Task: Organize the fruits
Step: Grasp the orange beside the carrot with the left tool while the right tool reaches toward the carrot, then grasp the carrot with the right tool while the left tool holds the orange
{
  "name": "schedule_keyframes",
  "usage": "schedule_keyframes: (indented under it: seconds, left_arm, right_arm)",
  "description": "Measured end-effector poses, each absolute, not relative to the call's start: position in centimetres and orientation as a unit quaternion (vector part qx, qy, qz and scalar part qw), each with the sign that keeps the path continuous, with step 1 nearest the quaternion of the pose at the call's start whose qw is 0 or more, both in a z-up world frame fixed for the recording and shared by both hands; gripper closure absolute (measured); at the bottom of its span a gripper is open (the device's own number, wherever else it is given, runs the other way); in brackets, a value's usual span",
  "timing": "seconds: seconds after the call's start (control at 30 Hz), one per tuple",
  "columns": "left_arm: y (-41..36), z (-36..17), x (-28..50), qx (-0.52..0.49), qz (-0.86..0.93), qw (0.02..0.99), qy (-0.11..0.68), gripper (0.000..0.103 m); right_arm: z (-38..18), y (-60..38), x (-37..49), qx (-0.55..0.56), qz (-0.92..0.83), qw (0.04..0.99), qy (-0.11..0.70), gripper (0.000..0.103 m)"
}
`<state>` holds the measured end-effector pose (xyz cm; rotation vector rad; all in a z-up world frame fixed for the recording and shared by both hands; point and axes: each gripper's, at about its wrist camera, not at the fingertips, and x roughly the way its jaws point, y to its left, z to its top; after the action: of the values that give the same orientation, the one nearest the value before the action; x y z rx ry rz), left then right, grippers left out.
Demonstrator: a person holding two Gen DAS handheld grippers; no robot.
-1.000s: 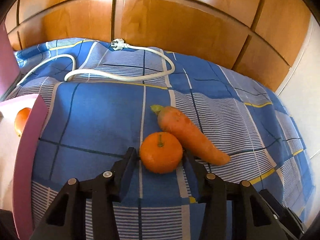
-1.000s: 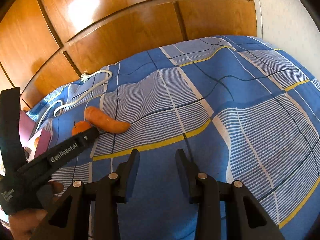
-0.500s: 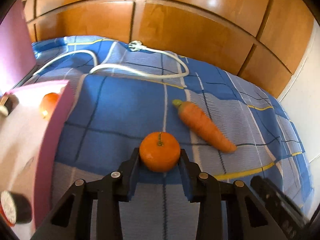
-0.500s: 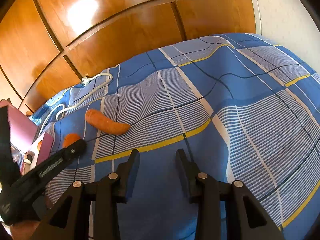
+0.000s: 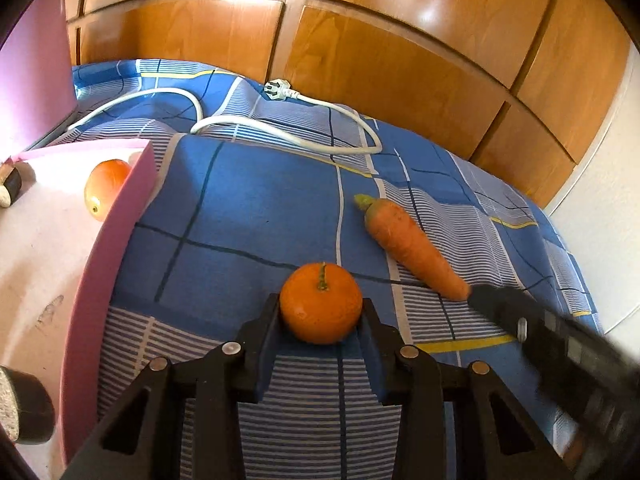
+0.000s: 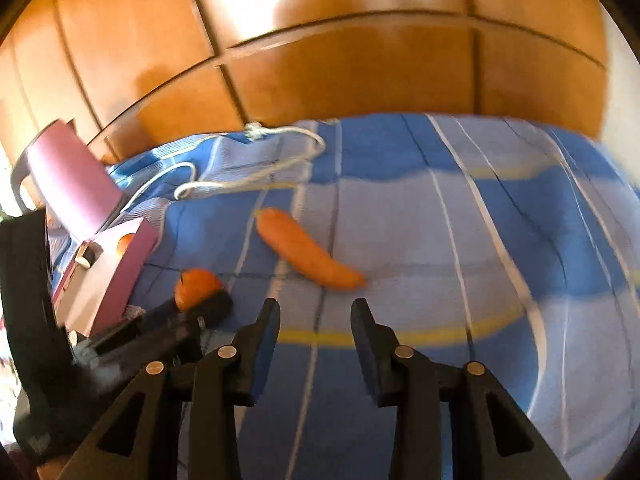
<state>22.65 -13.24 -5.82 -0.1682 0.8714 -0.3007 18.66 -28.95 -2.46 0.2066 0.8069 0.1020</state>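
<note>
An orange tangerine (image 5: 320,308) with a small stem sits between the pads of my left gripper (image 5: 319,305), which is shut on it just above the blue checked bedsheet. An orange carrot (image 5: 412,254) lies on the sheet to its right, apart from it. A pink box (image 5: 116,232) stands at the left, with another orange fruit (image 5: 106,188) inside. In the right wrist view, my right gripper (image 6: 314,312) stands open and holds nothing, with the carrot (image 6: 308,254) just beyond its tips. The tangerine (image 6: 196,286) and the pink box (image 6: 132,264) show at the left.
A white power cable (image 5: 288,140) with a plug loops across the far side of the bed. Wooden wardrobe doors (image 5: 380,60) rise behind it, and a white wall (image 5: 600,220) stands at the right. Dark round objects lie in the box (image 5: 24,412). One right-gripper finger (image 5: 540,332) reaches in near the carrot's tip.
My left gripper closed on the tangerine and drew it left, away from the carrot and toward the pink box. My right gripper swung left and rolled, so the carrot now lies ahead of it.
</note>
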Motion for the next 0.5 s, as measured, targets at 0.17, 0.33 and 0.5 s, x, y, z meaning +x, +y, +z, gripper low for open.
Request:
schedule_keyframes:
  seconds: [0.17, 0.33, 0.5]
  left_arm:
    - [-13.2, -5.8, 22.5, -0.083, -0.146, 0.893, 0.417, 0.064]
    - [-13.1, -5.9, 22.5, -0.087, -0.148, 0.893, 0.416, 0.064]
    - [-13.1, -6.0, 22.4, -0.089, -0.149, 0.893, 0.415, 0.064]
  right_arm:
    - [-1.6, -28.1, 22.3, 0.064, 0.085, 0.909, 0.403, 0.066]
    - [-3.0, -26.1, 25.0, 0.013, 0.111, 0.892, 0.437, 0.066]
    - [-4.7, -25.4, 26.7, -0.009, 0.100, 0.885, 0.454, 0.066]
